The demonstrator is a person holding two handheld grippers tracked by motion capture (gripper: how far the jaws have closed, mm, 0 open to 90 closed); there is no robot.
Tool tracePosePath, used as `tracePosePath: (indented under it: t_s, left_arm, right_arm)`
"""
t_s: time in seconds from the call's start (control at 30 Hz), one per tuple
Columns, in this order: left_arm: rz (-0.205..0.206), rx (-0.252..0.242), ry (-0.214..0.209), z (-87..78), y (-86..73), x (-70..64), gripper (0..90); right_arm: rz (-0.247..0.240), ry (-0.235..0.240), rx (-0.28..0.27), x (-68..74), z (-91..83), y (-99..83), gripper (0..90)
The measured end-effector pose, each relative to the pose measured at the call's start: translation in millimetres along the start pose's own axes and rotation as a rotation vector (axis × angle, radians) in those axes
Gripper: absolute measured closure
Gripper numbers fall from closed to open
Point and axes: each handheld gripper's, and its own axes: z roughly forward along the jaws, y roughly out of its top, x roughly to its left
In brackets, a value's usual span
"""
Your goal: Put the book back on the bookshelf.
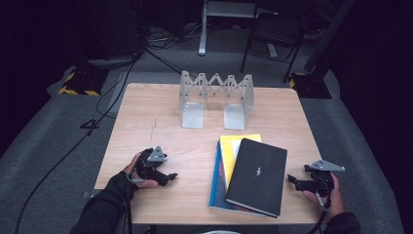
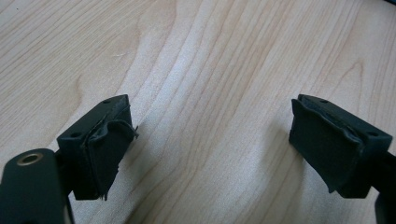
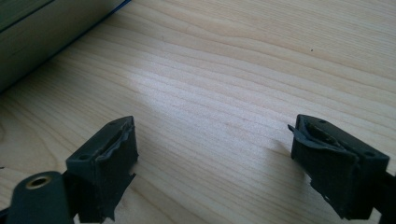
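Observation:
A black hardcover book lies on top of a yellow book and a blue book in a stack at the table's front middle. My left gripper rests low over the wood to the left of the stack, open, with bare table between its pads. My right gripper sits just right of the stack, open and holding nothing; the stack's edge shows at the upper left of the right gripper view. Its pads hover close over the wood.
A clear acrylic accordion book rack stands at the back middle of the wooden table. Cables, a chair and a stand are on the dark floor beyond the far edge.

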Motion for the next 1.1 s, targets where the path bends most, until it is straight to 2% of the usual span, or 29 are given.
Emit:
tracePosePath:
  t_s: [0.43,0.57,0.6,0.67,0.7,0.73,0.8,0.9,1.1]
  left_arm:
    - [-0.002,0.001,0.005,0.2,0.4,-0.7,13.5]
    - [-0.008,0.021,0.012,1.0,4.0,-2.2,13.3]
    - [-0.008,0.025,0.013,1.2,4.7,-2.7,13.4]
    - [-0.007,0.025,0.008,2.7,7.1,-4.9,14.9]
    - [-0.007,0.025,0.008,2.7,7.1,-4.9,15.9]
    - [-0.007,0.029,0.006,2.8,7.9,-5.8,15.9]
    - [-0.007,0.037,0.007,2.9,9.7,-8.7,16.7]
    - [0.019,0.031,-0.002,2.6,13.6,-14.2,21.5]
    - [0.054,0.046,-0.011,6.2,17.5,-23.3,21.0]
  right_arm:
    - [-0.002,0.0,0.0,0.1,-0.3,0.0,15.1]
    - [-0.055,-0.011,0.031,5.5,-9.7,4.7,20.1]
    - [-0.058,0.023,0.007,8.8,-16.0,8.1,20.5]
    - [-0.077,0.055,-0.031,15.8,-27.6,16.3,20.9]
    - [-0.077,0.055,-0.031,15.8,-27.6,16.3,20.9]
    - [-0.092,0.071,-0.064,22.1,-37.7,23.8,21.3]
    - [-0.104,0.113,-0.097,29.2,-48.6,30.4,21.1]
    - [-0.131,0.12,-0.127,38.0,-63.2,35.9,21.0]
    - [-0.11,0.177,-0.181,44.2,-80.2,41.7,21.1]
